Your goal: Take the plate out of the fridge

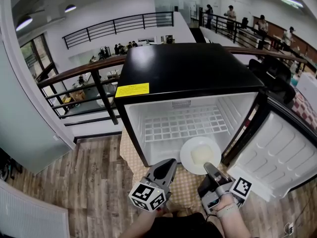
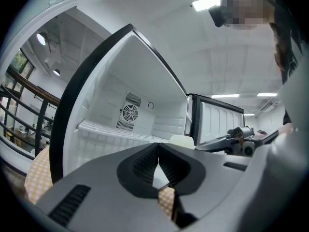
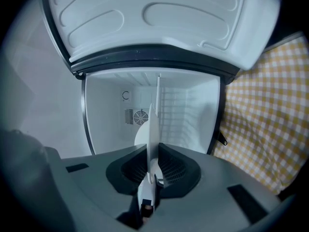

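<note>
Nearest us: left gripper [image 1: 170, 162], held low in front of the fridge mouth, jaws closed tip to tip on nothing. It is idle, beside the work and not part of it.

Right gripper [image 1: 208, 167]: clamped on the near rim of the white plate [image 1: 199, 154]. In the right gripper view the plate stands edge-on between the pads, pinched firmly. Something pale lies on it; we cannot tell what.

Plate position: at the front lip of the fridge's bottom compartment, near the right-hand wall, roughly on the threshold. We cannot say whether its far edge rests on the fridge floor or is lifted clear.

Under the fridge: yellow checked cloth [image 1: 185, 184].

Further in: white wire shelf [image 1: 181, 123] above the plate, fan grille [image 3: 140, 116] on the back wall. Fridge [image 1: 188, 68] black-topped, door [image 1: 277, 152] swung wide to the right.

Our reading: grasp done, withdrawal in hand. The next move calls for a straight pull towards us, keeping the plate level so its load does not slide and the rim clears the door seal on the right. The grip is on one edge only, so a tilt seems the chief risk.
</note>
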### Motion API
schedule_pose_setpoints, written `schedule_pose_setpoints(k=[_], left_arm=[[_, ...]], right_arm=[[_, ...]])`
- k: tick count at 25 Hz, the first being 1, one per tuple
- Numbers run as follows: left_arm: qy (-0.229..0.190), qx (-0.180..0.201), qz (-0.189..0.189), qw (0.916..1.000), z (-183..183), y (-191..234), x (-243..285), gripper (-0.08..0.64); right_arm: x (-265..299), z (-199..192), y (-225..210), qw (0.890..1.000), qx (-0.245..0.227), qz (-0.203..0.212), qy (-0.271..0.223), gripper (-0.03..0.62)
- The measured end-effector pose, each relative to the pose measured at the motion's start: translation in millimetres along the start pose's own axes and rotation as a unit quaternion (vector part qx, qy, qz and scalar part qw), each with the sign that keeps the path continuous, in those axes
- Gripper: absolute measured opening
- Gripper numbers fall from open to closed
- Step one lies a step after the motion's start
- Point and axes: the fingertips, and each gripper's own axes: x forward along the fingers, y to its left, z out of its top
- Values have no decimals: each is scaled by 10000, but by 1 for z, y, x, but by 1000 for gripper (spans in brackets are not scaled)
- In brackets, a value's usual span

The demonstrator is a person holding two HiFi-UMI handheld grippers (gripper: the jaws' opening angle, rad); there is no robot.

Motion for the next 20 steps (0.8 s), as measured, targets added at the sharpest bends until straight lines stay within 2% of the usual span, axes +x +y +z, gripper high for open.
schedule_pose_setpoints(k=[20], left_arm=[[71, -6, 192, 9998, -12, 11, -10, 9]], right_arm=[[-6, -15, -20, 9999, 86, 30, 121, 60]])
